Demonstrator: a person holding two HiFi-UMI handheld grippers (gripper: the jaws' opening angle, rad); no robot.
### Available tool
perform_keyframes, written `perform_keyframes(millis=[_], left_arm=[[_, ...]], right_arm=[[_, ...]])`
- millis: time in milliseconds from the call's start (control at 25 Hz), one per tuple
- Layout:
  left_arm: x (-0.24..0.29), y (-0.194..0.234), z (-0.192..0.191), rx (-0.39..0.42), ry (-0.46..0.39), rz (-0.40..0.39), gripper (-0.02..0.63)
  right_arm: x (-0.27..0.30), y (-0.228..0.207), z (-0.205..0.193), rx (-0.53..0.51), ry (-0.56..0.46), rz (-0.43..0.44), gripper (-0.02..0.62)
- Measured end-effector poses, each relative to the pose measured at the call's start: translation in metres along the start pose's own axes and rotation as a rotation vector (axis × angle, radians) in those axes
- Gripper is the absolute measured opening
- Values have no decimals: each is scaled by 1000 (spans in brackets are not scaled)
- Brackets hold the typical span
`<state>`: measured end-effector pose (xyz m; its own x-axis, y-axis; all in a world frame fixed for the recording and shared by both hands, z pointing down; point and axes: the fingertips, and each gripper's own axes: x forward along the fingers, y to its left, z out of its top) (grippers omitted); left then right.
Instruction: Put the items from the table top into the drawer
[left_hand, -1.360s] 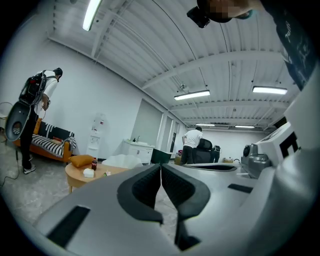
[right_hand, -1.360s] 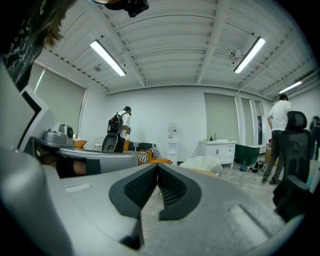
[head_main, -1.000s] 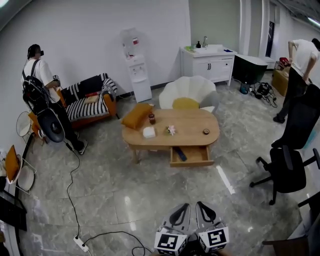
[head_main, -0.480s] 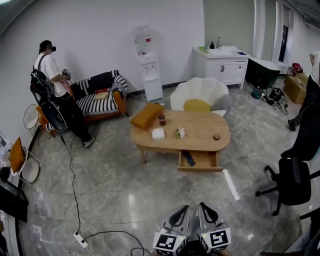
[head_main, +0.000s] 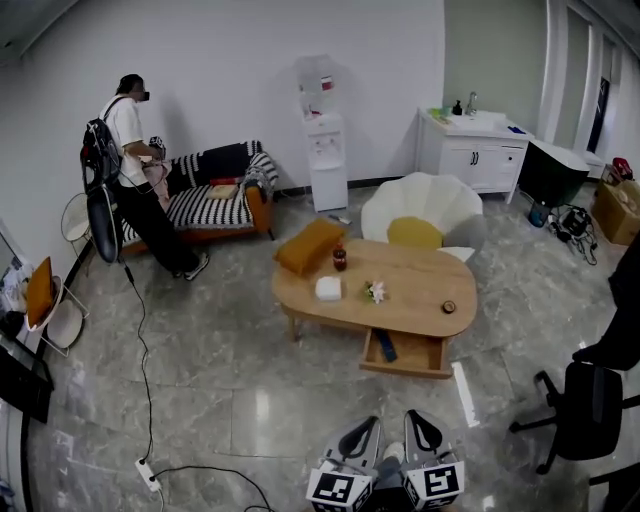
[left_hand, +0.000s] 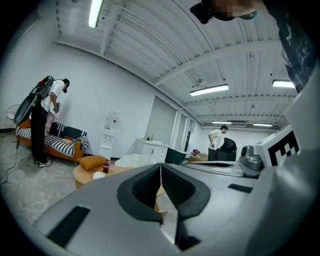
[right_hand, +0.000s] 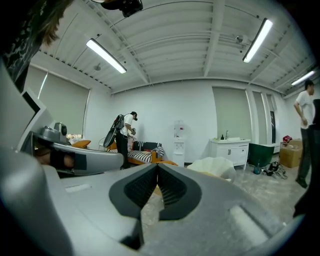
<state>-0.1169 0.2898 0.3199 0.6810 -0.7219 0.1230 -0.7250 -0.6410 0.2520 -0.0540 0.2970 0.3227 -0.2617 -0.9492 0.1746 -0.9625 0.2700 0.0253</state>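
Drawer (head_main: 398, 369) sits open under the table's (head_main: 420, 285) front edge, looming nearer now. Left gripper (head_main: 366, 424) and right gripper (head_main: 414, 420) are pressed together, empty; pickup awaits.

**A:** What's on the table (head_main: 420, 280)?

**B:** A cushion (head_main: 310, 245) hangs over its far left end, with a bottle (head_main: 340, 259) just beside it. There's a white box (head_main: 328, 288) near the left edge and a flower (head_main: 375, 291) in the middle. A small dark disc (head_main: 449, 307) sits toward the right end.

**A:** And the drawer (head_main: 425, 352)?

**B:** It's open under the near edge, with a dark item (head_main: 386, 346) in its left part.

**A:** The grippers?

**B:** The left gripper (head_main: 372, 422) and right gripper (head_main: 409, 416) are side by side, low in the view. Both point at the table and are well apart from it.
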Motion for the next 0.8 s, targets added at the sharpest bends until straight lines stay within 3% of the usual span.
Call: perform_keyframes(millis=[480,800], left_arm=[[84,14,14,-38,-2,84,15],[131,16,24,-15,-24,125,15]], right_arm=[[61,-49,9,-19,24,186,3],[92,-91,15,-49,9,199,3]])
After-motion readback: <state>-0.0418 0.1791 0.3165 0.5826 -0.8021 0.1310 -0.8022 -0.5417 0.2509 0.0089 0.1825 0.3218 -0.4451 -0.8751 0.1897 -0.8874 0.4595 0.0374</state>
